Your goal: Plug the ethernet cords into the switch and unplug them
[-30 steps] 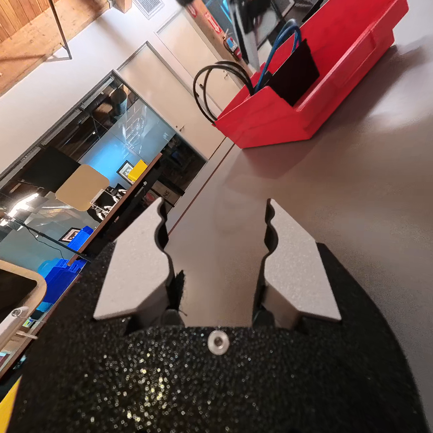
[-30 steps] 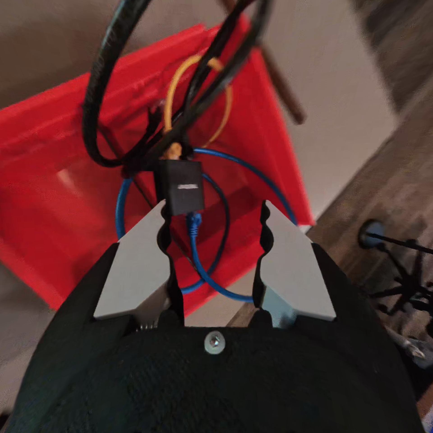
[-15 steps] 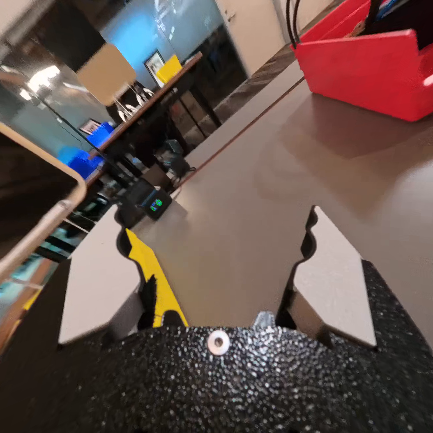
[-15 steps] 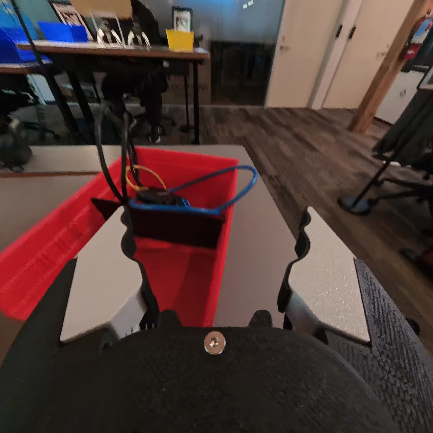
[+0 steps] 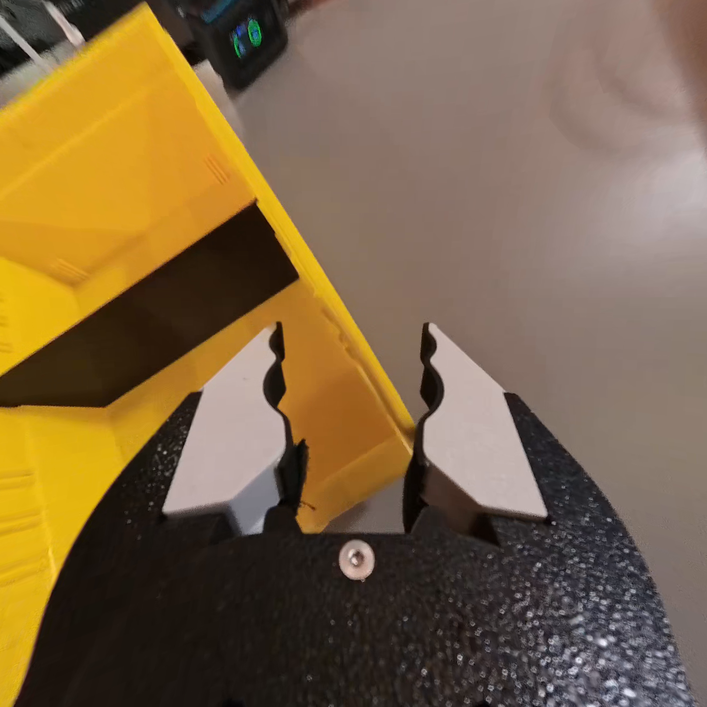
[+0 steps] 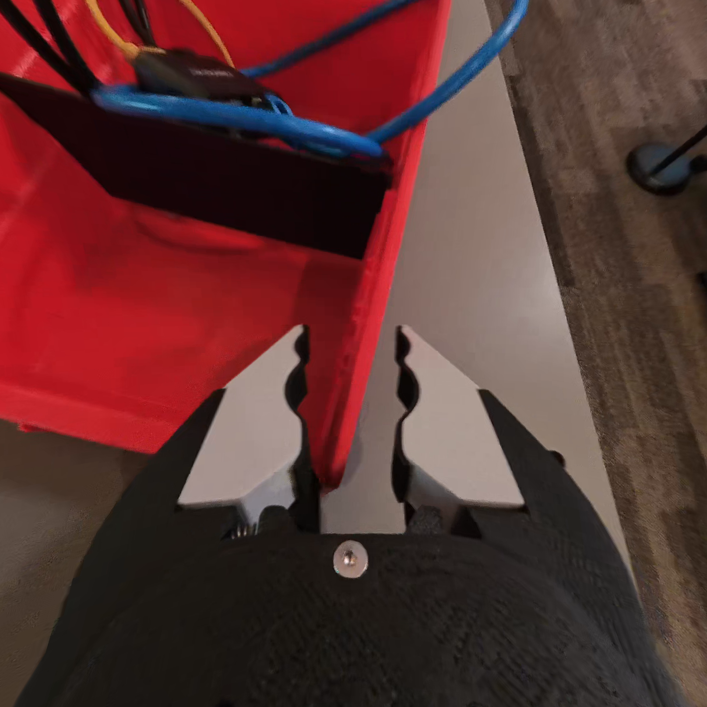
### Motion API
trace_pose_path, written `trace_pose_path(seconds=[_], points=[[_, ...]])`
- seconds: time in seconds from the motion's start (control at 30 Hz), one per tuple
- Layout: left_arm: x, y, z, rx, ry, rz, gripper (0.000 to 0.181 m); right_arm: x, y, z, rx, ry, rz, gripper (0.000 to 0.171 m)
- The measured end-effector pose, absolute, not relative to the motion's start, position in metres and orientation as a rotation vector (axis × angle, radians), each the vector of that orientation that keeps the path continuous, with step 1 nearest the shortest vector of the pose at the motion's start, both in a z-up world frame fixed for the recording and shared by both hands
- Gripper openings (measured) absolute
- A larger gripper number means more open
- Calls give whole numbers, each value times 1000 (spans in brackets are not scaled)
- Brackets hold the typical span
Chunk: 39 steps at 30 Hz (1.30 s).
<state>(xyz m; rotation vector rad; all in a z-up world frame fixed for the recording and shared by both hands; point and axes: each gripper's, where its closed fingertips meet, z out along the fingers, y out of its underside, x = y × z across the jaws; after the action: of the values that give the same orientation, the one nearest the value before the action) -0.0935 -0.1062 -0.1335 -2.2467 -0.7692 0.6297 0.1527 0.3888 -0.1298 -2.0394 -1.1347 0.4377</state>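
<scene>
In the right wrist view a small black switch lies in a red bin, behind a black divider. A blue cord loops out over the bin's right wall. A yellow cord and black cords rise from the switch. My right gripper is open, and its jaws straddle the red bin's right wall near the front corner. My left gripper is open and straddles the right wall of a yellow bin. No cord or switch shows in the left wrist view.
The yellow bin has a black divider. A small black device with a lit green and blue display stands beyond it on the grey table. Right of the red bin the table ends; wood floor and a stand base lie below. One gripper's finger ends stand about 55 centimeters off the other's. To the small black switch: right tips about 15 centimeters, left tips about 50 centimeters.
Both grippers swung down onto bin walls. The right dropped from above the red bin to straddle its right wall, its jaws narrowing. The left turned left to the yellow bin.
</scene>
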Motion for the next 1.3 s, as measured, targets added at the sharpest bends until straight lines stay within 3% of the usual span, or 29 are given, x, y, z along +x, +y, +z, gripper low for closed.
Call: trace_pose_path(seconds=[0.07,0.17,0.3,0.37,0.6,0.93,1.13,1.2,1.27,1.3], points=[[-92,-105,-141,-2274,-781,603,67,151,389,-128,-2004,-1150,398,16],[-92,-110,-146,-2307,-789,629,39,151,393,-129,-1986,-1156,320,8],[-107,-139,-149,-2326,-840,795,24,150,391,-129,-2014,-1114,440,4],[-115,-157,-143,-2274,-873,849,5,150,390,-129,-2016,-1111,448,4],[-111,-194,-119,-2098,-826,931,4,140,363,-129,-1988,-1141,495,3],[-76,-199,-15,-1853,-649,1101,4,79,267,-125,-1805,-1290,626,4],[-42,-156,29,-1733,-455,1110,4,33,176,-116,-1574,-1367,798,20],[-30,-134,40,-1703,-376,1077,4,21,137,-112,-1482,-1445,907,37],[-16,-108,48,-1678,-292,1031,4,17,92,-90,-1328,-1463,1186,69],[-8,-95,51,-1671,-246,1003,4,24,78,-70,-1238,-1388,1336,77]])
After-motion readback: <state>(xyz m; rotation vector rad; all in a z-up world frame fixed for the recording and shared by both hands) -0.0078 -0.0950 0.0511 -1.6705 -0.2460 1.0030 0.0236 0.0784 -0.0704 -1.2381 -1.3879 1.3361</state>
